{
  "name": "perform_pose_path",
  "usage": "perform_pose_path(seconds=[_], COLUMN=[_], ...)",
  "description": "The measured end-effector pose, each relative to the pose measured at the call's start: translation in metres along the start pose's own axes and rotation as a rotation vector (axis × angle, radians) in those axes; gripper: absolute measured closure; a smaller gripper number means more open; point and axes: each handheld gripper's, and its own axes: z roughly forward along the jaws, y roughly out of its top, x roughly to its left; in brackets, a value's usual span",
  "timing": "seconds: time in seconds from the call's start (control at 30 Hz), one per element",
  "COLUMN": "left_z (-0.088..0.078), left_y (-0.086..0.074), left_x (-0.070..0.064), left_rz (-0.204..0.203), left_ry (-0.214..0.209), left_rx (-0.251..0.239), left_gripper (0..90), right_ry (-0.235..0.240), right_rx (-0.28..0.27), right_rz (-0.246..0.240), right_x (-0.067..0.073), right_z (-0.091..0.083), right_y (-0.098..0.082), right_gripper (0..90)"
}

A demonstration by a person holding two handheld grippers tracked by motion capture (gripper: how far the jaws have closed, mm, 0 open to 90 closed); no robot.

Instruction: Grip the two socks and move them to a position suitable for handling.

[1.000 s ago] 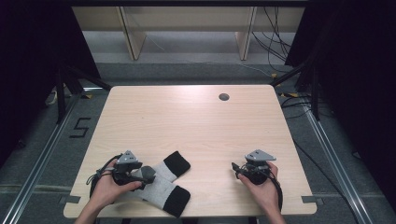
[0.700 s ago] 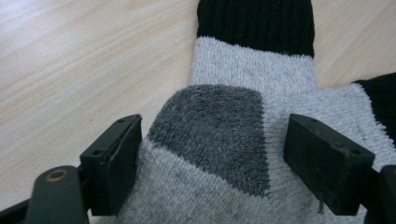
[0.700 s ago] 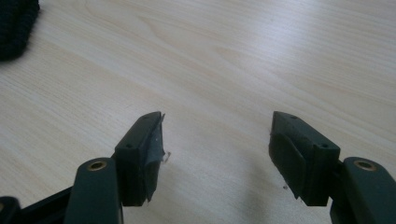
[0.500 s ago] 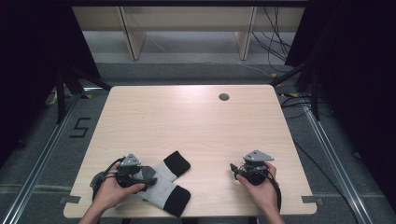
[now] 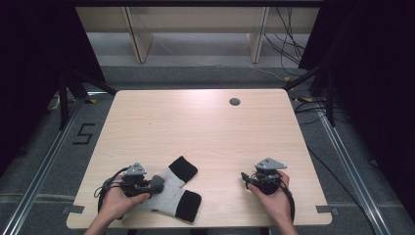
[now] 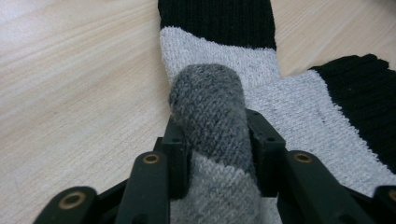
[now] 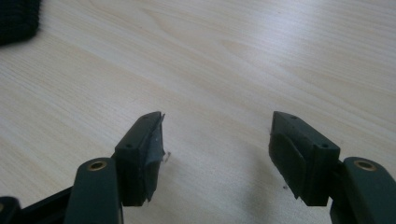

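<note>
Pale wood table, sock at near left edge, left gripper pinching its dark grey toe, fold between jaws plain in left gripper view, right gripper gaping over bare wood near right, sock's black cuff cut off far left.

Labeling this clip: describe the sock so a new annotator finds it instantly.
On the light wooden table, look at the near edge, left of centre. There lies the sock, light grey knit with black bands, its dark grey toe clamped in the left gripper. It is the only fabric item there.
</note>
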Motion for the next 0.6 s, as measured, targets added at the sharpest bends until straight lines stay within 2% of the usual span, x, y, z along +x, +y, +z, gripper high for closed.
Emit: perform_pose_path(seconds=[0.03,0.07,0.1,0.13,0.17,0.2,0.33,0.4,0.47,0.6], left_z=[0.0,-0.001,-0.001,-0.001,-0.001,-0.002,-0.004,-0.006,-0.009,-0.015], left_y=[0.0,0.001,0.001,0.002,0.003,0.005,0.012,0.015,0.02,0.03], left_x=[-0.001,-0.002,-0.002,-0.002,-0.002,-0.002,-0.003,-0.005,-0.008,-0.011], left_rz=[-0.006,-0.001,-0.001,0.0,-0.001,-0.001,0.013,0.027,0.038,0.056], left_ry=[-0.001,0.004,0.004,0.002,-0.002,-0.014,-0.033,-0.039,-0.049,-0.07], left_rx=[-0.003,0.006,0.006,0.01,0.017,0.026,0.051,0.048,0.042,0.027], left_gripper=[66.2,67.7,68.3,68.8,68.8,69.1,69.8,70.0,70.1,70.1], right_ry=[0.0,0.001,0.001,-0.002,-0.002,-0.003,0.0,-0.001,-0.006,0.003], right_rx=[0.0,0.011,0.011,0.004,0.004,0.01,0.014,0.017,0.006,0.004], right_rz=[0.0,0.021,0.021,0.001,0.001,0.021,0.026,0.045,0.023,0.028], right_x=[0.0,0.001,0.001,-0.001,-0.001,-0.001,-0.001,0.0,-0.003,-0.003], right_z=[0.0,-0.001,-0.001,-0.001,-0.001,-0.001,-0.001,-0.001,0.0,0.0], right_y=[0.0,0.0,0.0,0.0,0.0,0.0,0.0,0.0,-0.001,-0.001], right_gripper=[36.2,36.2,36.2,36.2,36.2,36.2,36.2,36.2,36.2,36.2])
